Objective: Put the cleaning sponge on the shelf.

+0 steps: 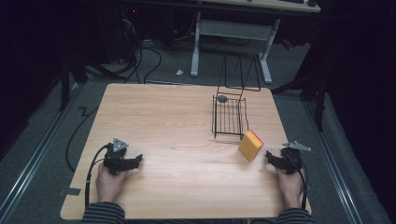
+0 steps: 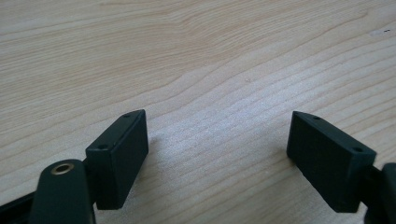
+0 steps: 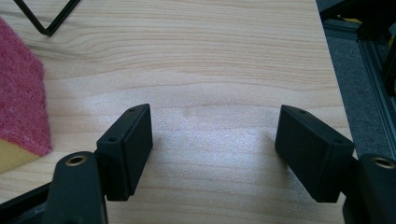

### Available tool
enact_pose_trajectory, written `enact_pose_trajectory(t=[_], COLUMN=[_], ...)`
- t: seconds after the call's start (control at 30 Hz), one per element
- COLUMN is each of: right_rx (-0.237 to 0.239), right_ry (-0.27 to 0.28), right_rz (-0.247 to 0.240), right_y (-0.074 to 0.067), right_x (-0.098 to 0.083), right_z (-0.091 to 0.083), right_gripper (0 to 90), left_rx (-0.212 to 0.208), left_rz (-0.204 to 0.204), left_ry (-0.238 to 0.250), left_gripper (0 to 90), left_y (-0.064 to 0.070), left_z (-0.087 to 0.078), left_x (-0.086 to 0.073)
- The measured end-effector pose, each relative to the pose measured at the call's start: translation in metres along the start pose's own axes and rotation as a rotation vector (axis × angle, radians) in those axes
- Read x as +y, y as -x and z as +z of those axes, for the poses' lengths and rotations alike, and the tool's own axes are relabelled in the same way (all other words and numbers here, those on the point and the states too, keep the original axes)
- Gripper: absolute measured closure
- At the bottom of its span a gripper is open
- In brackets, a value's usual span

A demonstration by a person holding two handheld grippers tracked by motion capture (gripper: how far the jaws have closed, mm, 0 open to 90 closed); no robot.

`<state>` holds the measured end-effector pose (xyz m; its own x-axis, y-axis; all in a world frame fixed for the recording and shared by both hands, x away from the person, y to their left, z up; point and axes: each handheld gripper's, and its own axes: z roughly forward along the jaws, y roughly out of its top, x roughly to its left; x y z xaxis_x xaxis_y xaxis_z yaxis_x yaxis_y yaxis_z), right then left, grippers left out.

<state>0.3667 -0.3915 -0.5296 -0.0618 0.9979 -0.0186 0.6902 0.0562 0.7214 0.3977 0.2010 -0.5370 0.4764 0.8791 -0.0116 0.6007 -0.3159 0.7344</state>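
The person's two hands rest at the near edge of the table [image 1: 187,140], each holding a gripper. The right gripper [image 3: 215,140] sits low over the wood near the right edge, its jaws spread wide with nothing between them. The left gripper [image 2: 217,149], near the left edge, is likewise spread and empty, with only bare wood grain ahead of it. Just beside the right gripper, towards the table's centre, lies the sponge [image 1: 251,145]; it is yellow foam with a red scouring face [image 3: 21,88], and it appears to lie tilted rather than flat. Its far corner sits just beside the near end of the wire rack [image 1: 229,116]; whether the two touch cannot be determined. Hazards, as judged from this layout: a sponge is soft and will compress, so a grip taken on a corner may let it twist or slip free. Because it lies offset from the right gripper's centre line, an advance without re-aiming could push it along the wood or against the rack wires. The rack is light wire, so a knock could shift it. The rack stands towards the far right corner. It contains one small dark round object [image 1: 222,98] at its far end, and the remainder of its grid is bare.
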Motion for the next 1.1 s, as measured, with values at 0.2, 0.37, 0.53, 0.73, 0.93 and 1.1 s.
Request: enact_pose_trajectory(t=[0.2,0.37,0.53,0.73,0.93,1.1], right_rx=[-0.009,-0.006,-0.026,-0.013,-0.009,0.004], right_ry=[-0.003,-0.004,0.002,0.029,0.062,0.084], right_rz=[0.002,0.0,-0.017,0.0,-0.006,0.008], right_y=[-0.002,-0.001,-0.002,0.001,0.0,-0.002], right_x=[0.0,0.0,0.0,0.0,-0.001,-0.003], right_z=[-0.001,-0.001,-0.006,-0.015,-0.026,-0.036], right_gripper=[28.5,30.3,32.1,32.4,32.7,33.2], left_rx=[0.0,0.0,0.0,0.0,0.0,0.0], left_rz=[0.0,0.0,0.0,0.0,0.0,0.0], left_ry=[0.0,0.0,0.0,0.0,0.0,0.0], left_gripper=[21.1,21.1,21.1,21.1,21.1,21.1], left_y=[0.0,0.0,0.0,0.0,0.0,0.0], left_z=[0.0,0.0,0.0,0.0,0.0,0.0], left_x=[0.0,0.0,0.0,0.0,0.0,0.0])
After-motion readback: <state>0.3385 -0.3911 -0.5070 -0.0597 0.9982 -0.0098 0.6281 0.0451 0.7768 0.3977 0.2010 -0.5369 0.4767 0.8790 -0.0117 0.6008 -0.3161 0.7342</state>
